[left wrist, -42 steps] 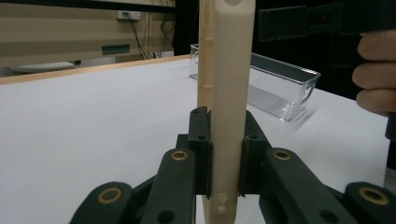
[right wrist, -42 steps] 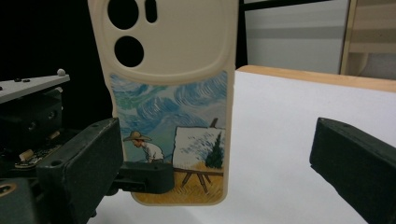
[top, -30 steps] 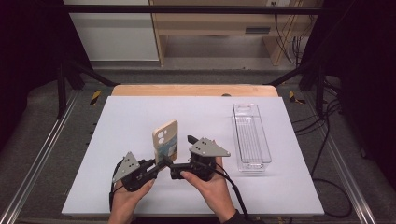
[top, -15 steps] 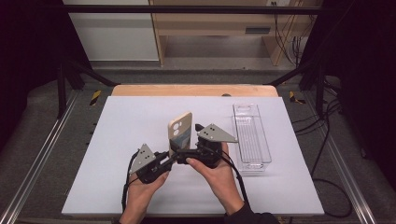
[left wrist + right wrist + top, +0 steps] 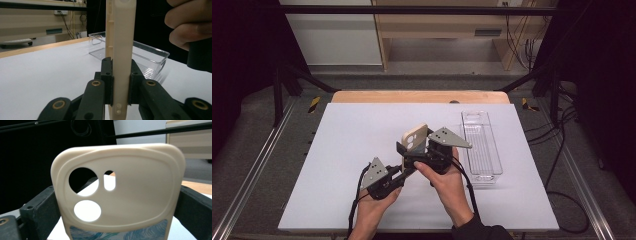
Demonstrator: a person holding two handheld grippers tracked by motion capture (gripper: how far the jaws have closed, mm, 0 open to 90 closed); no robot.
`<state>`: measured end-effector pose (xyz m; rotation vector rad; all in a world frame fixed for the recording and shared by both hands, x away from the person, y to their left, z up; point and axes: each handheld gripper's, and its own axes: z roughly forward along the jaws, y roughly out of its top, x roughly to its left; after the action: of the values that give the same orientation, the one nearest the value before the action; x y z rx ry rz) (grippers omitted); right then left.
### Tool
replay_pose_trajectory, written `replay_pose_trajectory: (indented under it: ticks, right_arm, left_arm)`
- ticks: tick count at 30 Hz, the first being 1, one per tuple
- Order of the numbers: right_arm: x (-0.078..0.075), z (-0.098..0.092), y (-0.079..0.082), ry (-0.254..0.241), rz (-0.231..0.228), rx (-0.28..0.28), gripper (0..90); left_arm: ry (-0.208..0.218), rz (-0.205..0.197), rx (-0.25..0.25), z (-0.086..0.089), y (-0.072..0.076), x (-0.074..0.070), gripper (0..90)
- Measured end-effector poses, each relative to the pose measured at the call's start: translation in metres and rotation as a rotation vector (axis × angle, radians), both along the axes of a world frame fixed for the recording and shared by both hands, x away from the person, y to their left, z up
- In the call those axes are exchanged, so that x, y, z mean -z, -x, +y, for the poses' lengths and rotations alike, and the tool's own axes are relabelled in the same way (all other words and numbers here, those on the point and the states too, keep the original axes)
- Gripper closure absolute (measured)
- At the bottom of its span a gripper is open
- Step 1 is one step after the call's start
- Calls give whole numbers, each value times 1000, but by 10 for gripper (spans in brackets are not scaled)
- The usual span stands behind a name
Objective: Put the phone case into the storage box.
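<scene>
Phone case (image 5: 414,141) upright, clamped edgewise by left gripper (image 5: 404,164). Right gripper (image 5: 422,150) grips its sides; clear tray (image 5: 482,145) at 3 o'clock

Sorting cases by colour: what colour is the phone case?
Cream phone case, with a blue swirl pattern low down; best in the right gripper view.

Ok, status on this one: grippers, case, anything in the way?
Left gripper shut on phone case, case upright. Right gripper jaws flank its edges, grip unclear. Clear tray to the side, apart.
</scene>
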<state>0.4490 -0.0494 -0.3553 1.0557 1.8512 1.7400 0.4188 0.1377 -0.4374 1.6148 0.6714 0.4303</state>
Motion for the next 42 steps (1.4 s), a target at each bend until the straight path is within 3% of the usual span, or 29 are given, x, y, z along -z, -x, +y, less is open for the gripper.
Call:
replay_pose_trajectory:
  ticks: [4, 7, 14, 36, 39, 42]
  right_arm:
    - [-1, 0, 0, 2, -24, 17, 54]
    - [-3, -1, 2, -18, -18, 16, 84]
    - [-7, 1, 0, 3, -11, 10, 98]
    - [-2, 0, -4, 64, 96, 70, 114]
    - [-4, -6, -8, 46, 119, 81, 115]
    - [-7, -13, -14, 24, 144, 88, 115]
  left_arm:
    - [-10, -1, 0, -1, 1, 1, 793]
    - [-14, 0, 3, -1, 1, 1, 793]
    - [-12, 6, 2, 2, 0, 0, 792]
    - [-16, 51, -10, -4, -4, 11, 781]
    - [-34, 36, -10, -5, -2, 10, 639]
    - [-36, 50, -16, -3, -3, 9, 467]
